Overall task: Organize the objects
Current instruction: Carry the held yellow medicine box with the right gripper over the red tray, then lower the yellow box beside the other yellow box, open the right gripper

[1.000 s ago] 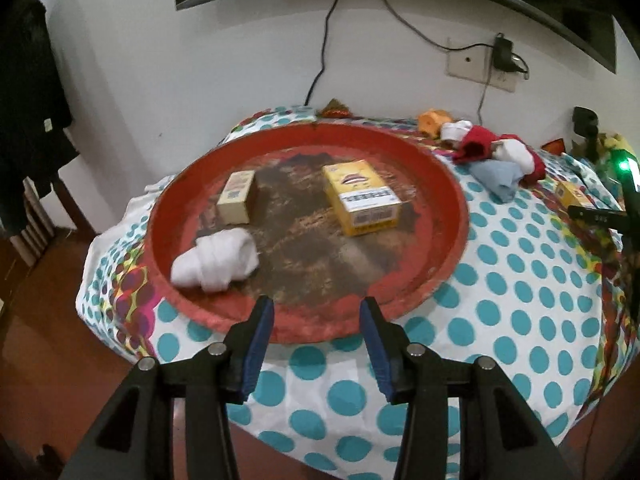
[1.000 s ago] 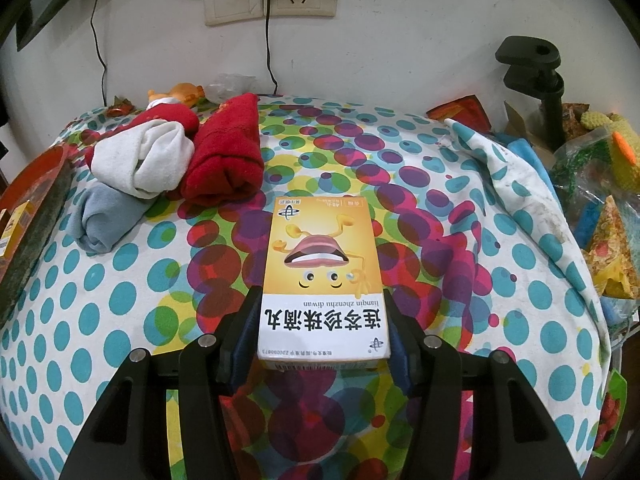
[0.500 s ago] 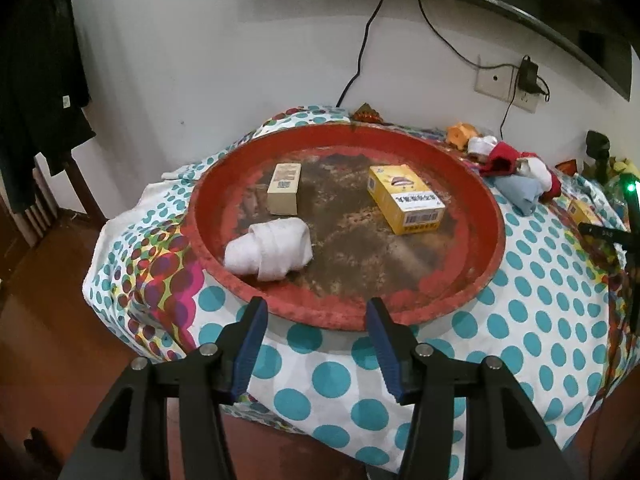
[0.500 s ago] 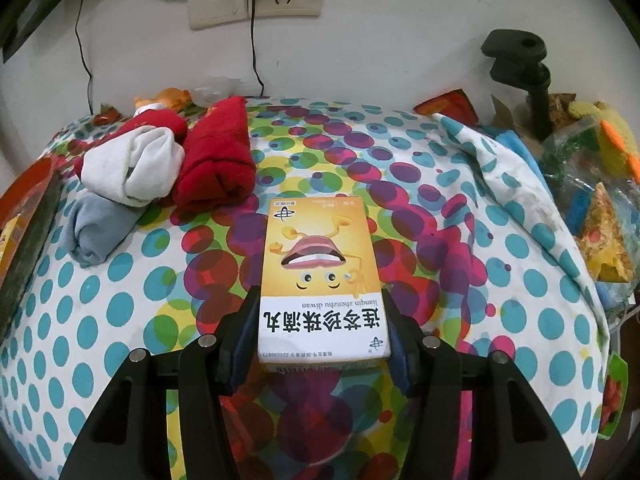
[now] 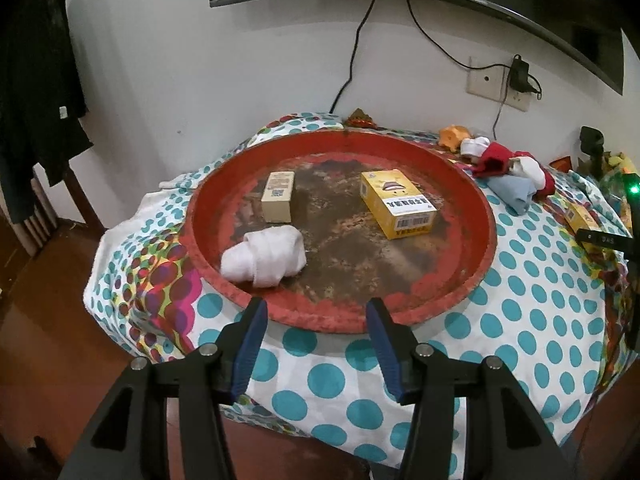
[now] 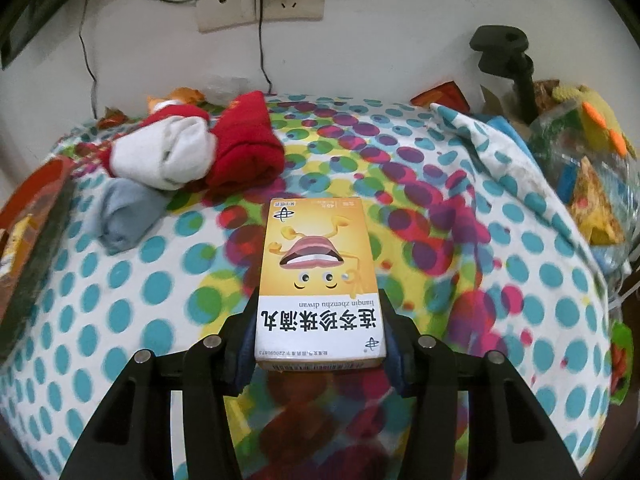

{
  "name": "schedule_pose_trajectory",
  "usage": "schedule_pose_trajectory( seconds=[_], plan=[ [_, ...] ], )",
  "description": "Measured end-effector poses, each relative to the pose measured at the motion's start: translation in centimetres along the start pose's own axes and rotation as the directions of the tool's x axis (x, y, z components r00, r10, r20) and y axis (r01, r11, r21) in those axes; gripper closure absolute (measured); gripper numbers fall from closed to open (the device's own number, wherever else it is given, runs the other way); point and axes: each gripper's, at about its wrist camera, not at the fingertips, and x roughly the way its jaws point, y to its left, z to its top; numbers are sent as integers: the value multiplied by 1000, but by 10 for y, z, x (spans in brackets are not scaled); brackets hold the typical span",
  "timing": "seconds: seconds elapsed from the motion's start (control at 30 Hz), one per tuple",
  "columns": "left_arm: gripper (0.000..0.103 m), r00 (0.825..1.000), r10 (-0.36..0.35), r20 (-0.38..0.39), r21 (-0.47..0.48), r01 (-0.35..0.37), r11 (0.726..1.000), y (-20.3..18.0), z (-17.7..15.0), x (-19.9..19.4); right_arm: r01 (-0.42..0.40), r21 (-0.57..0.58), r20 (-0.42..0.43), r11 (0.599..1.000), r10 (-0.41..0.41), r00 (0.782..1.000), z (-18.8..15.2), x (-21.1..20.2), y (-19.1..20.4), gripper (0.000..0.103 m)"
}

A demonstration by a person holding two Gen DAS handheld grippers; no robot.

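Right claw [image 6: 318, 334] is clamped on the yellow cardboard medicine box [image 6: 318, 276] at its long sides, above the dotted table [image 6: 132, 304]; light, crushable, so grip gently. Left claw [image 5: 316, 344] gapes empty at six o'clock of the round red tray [image 5: 484, 208].

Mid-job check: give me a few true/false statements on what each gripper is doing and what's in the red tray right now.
1. The right gripper is shut on a yellow box. True.
2. The left gripper holds a sock. False: it is open and holds nothing.
3. The red tray holds two boxes and a white sock. True.
4. The red sock lies in the tray. False: it lies on the dotted cloth beside a white and a grey one.
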Motion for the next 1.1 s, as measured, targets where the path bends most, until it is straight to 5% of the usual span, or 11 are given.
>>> schedule_pose_trajectory(
  seconds=[0.43, 1.1],
  plan=[
    [50, 1000, 8, -5, -87, -9, 996, 24, 5, -2, -177, -151, 41, 973, 185, 982, -13, -46, 101, 55],
    [50, 996, 93, -5, -159, -93, 983, 63, 11, -4, -372, -385, -37, 845, 389, 921, -10, -66, 292, 55]
  ],
)
